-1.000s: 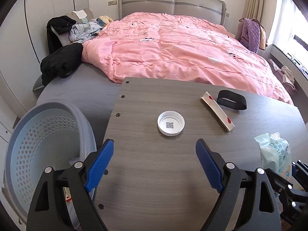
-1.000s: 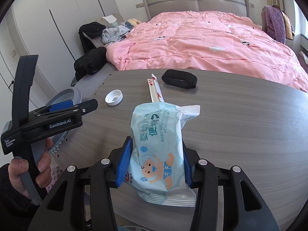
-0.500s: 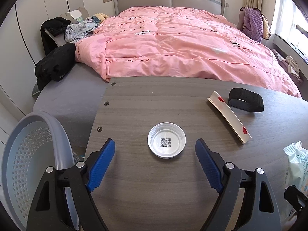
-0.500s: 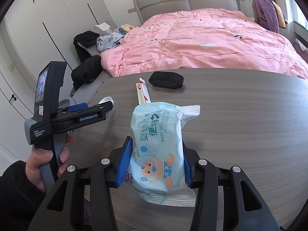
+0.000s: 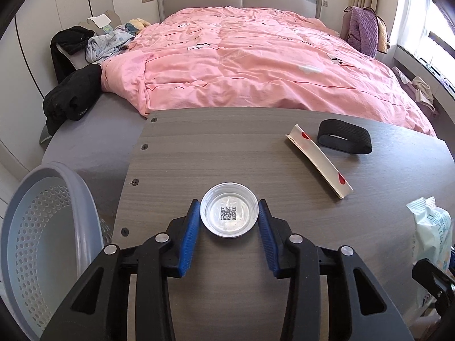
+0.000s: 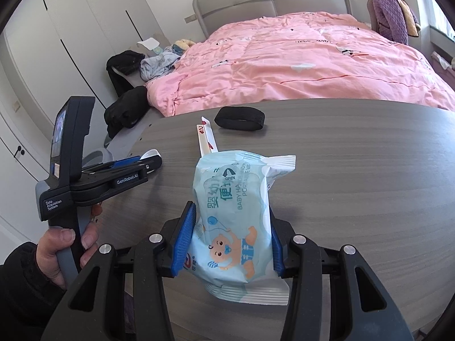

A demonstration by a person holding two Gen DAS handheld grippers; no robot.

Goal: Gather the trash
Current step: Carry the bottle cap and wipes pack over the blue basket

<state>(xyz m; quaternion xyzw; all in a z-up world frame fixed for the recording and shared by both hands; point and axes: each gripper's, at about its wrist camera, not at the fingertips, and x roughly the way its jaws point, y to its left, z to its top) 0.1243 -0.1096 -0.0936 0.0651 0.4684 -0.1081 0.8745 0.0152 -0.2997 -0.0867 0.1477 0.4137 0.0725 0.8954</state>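
Closed: left tongs (image 5: 229, 221) pinching cap (image 5: 229, 217).

A round white cap (image 5: 229, 217) lies open side up on the grey wood bench (image 5: 216, 147), a QR code printed inside it. A long white wrapper (image 5: 318, 160) with red marks lies flat, slanting, near the far right. A pale blue wipes packet (image 6: 234, 221) with a cartoon baby stands tilted. A perforated grey basket (image 5: 42, 236) sits left of the bench.
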